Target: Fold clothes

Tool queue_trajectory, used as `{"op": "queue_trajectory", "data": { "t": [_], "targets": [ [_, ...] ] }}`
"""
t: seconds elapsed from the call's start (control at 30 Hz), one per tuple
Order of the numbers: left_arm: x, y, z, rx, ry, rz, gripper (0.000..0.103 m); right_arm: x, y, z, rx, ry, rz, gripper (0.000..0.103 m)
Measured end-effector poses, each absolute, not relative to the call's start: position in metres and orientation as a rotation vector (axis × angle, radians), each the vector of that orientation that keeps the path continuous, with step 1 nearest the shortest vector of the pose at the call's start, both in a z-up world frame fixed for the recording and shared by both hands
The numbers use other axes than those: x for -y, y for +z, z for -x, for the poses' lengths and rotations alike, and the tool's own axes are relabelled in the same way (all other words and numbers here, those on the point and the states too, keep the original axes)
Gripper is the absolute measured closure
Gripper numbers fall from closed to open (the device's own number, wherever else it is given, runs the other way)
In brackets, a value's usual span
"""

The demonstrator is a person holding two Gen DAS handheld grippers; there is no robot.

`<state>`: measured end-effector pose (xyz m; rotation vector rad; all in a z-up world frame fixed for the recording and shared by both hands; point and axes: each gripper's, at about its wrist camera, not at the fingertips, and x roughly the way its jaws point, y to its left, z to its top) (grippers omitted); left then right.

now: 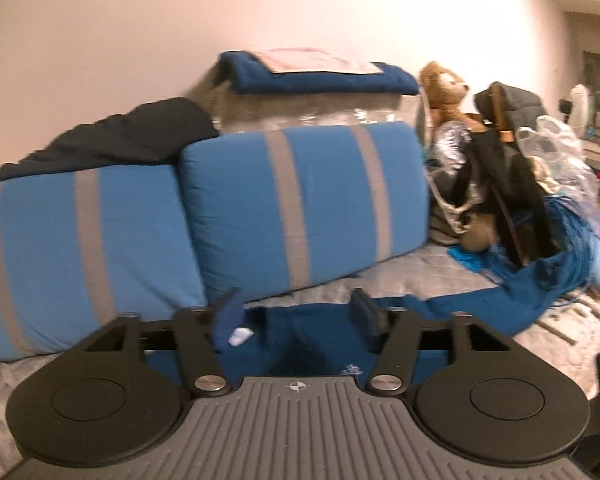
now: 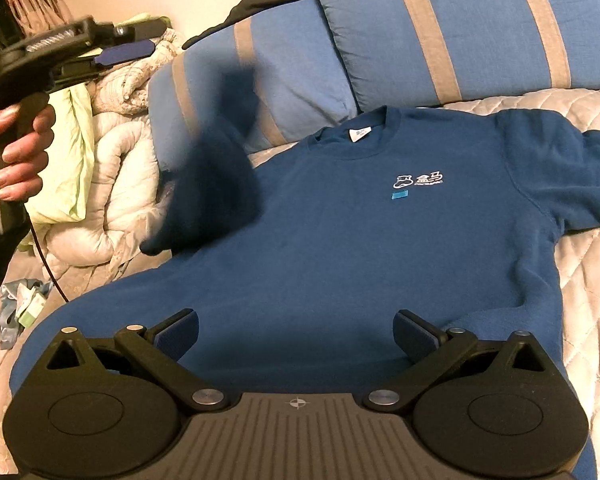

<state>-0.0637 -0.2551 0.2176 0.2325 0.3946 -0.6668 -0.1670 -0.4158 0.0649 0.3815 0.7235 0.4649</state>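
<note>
Garment: dark blue crew-neck sweatshirt (image 2: pixel 340 232) with a small white chest logo, lying face-up on the quilted grey bed cover (image 2: pixel 588 264), filling the centre of the right wrist view.
Orientation: long axis runs from the collar at upper centre to the hem at lower centre; collar points toward the blue pillows with grey stripes (image 2: pixel 460 28).
Sleeves: one lies spread toward the right edge of the frame; the other appears as a blurred dark mass at centre left, apparently dropping free.
Left gripper (image 2: pixel 128 50): upper left of the right wrist view, held by a hand (image 2: pixel 18 152); jaws parted, nothing between them. Its own view shows only the collar region below the fingers.
Right gripper (image 2: pixel 296 338): jaws wide apart, empty, hovering over the hem.
Key relation: the garment lies straight ahead of the right gripper, which is nearer the hem; the left gripper is nearer the loose sleeve.
Judgement: sleeve fold under way; body fold not yet done.
</note>
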Motion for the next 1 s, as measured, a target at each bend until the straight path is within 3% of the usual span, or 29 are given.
{"op": "queue_trajectory", "data": {
  "t": [0.2, 0.63, 1.0],
  "targets": [
    [0.234, 0.207, 0.068, -0.454, -0.611, -0.237, 0.036, 0.416, 0.064, 0.168, -0.724, 0.463, -0.384, 0.000],
    [0.108, 0.171, 0.092, -0.632, -0.392, -0.052, 0.035, 0.411, 0.064, 0.168, -0.732, 0.455, -0.360, 0.000],
    [0.073, 0.143, 0.117, -0.667, -0.355, 0.038, 0.032, 0.403, 0.068, 0.167, -0.750, 0.448, -0.299, 0.000]
  ]
}}
